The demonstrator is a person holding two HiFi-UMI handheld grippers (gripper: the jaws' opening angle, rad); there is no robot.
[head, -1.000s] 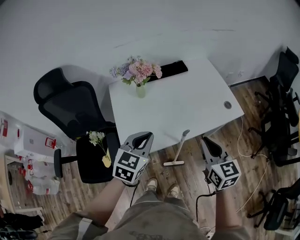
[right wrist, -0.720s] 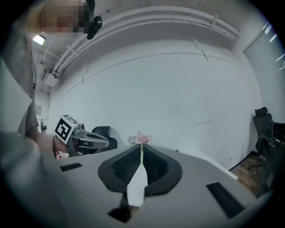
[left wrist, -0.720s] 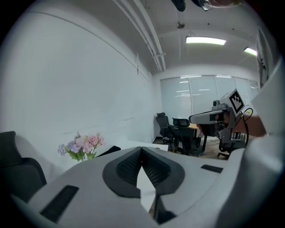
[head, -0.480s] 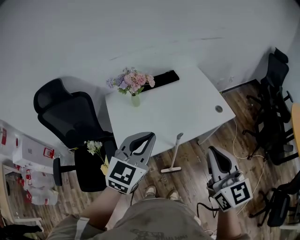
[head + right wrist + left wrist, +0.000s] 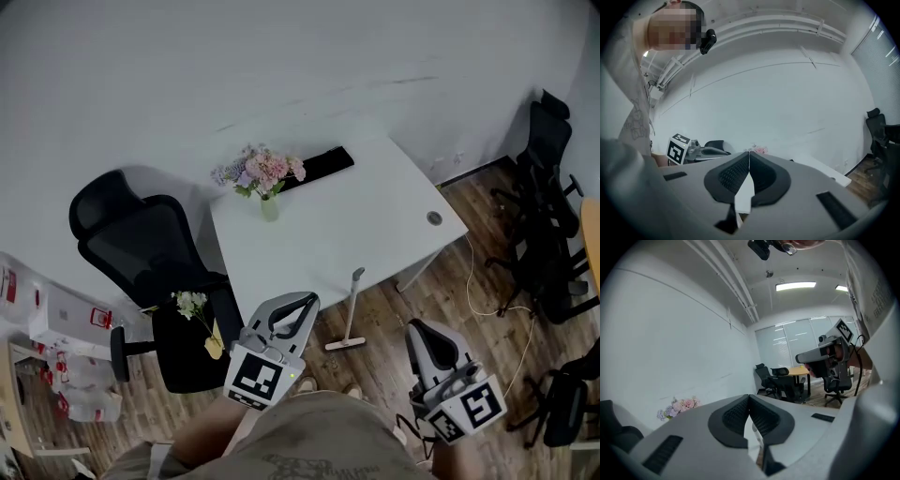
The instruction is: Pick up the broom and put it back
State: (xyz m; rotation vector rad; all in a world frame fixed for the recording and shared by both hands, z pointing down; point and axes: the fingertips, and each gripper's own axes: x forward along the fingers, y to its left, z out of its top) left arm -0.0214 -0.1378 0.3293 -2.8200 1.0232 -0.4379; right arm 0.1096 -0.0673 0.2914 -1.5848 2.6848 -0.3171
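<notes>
A pale wall [image 5: 281, 56] fills the upper part of the head view, and below it a wood-plank floor [image 5: 450, 309] runs under the furniture. A white table [image 5: 356, 225] stands with its far side at the wall. A black office chair [image 5: 150, 248] sits at its left corner, with a small bunch of white flowers [image 5: 192, 302] lying on the seat. More black chairs [image 5: 548, 197] stand grouped at the right edge of the room, and a thin pale cable [image 5: 487, 291] trails over the boards near them. On the table, near the wall, a vase of pink and lilac flowers [image 5: 265, 180] stands just beside a flat black strip [image 5: 321, 161]; a small round port [image 5: 433, 217] is set near the table's right corner. The left gripper [image 5: 307, 300] is held low in front of the person, its jaws closed tip to tip with nothing between the pads, as its own view confirms. The right gripper [image 5: 418, 328] is held alongside, well apart from the left, and its jaws are likewise pressed together and empty. The broom [image 5: 351, 314] stands beyond them, seen between the two grippers: its head rests on the floor and its white handle leans up to the table's front edge. Neither gripper touches it; the right one is a little farther from it than the left.
</notes>
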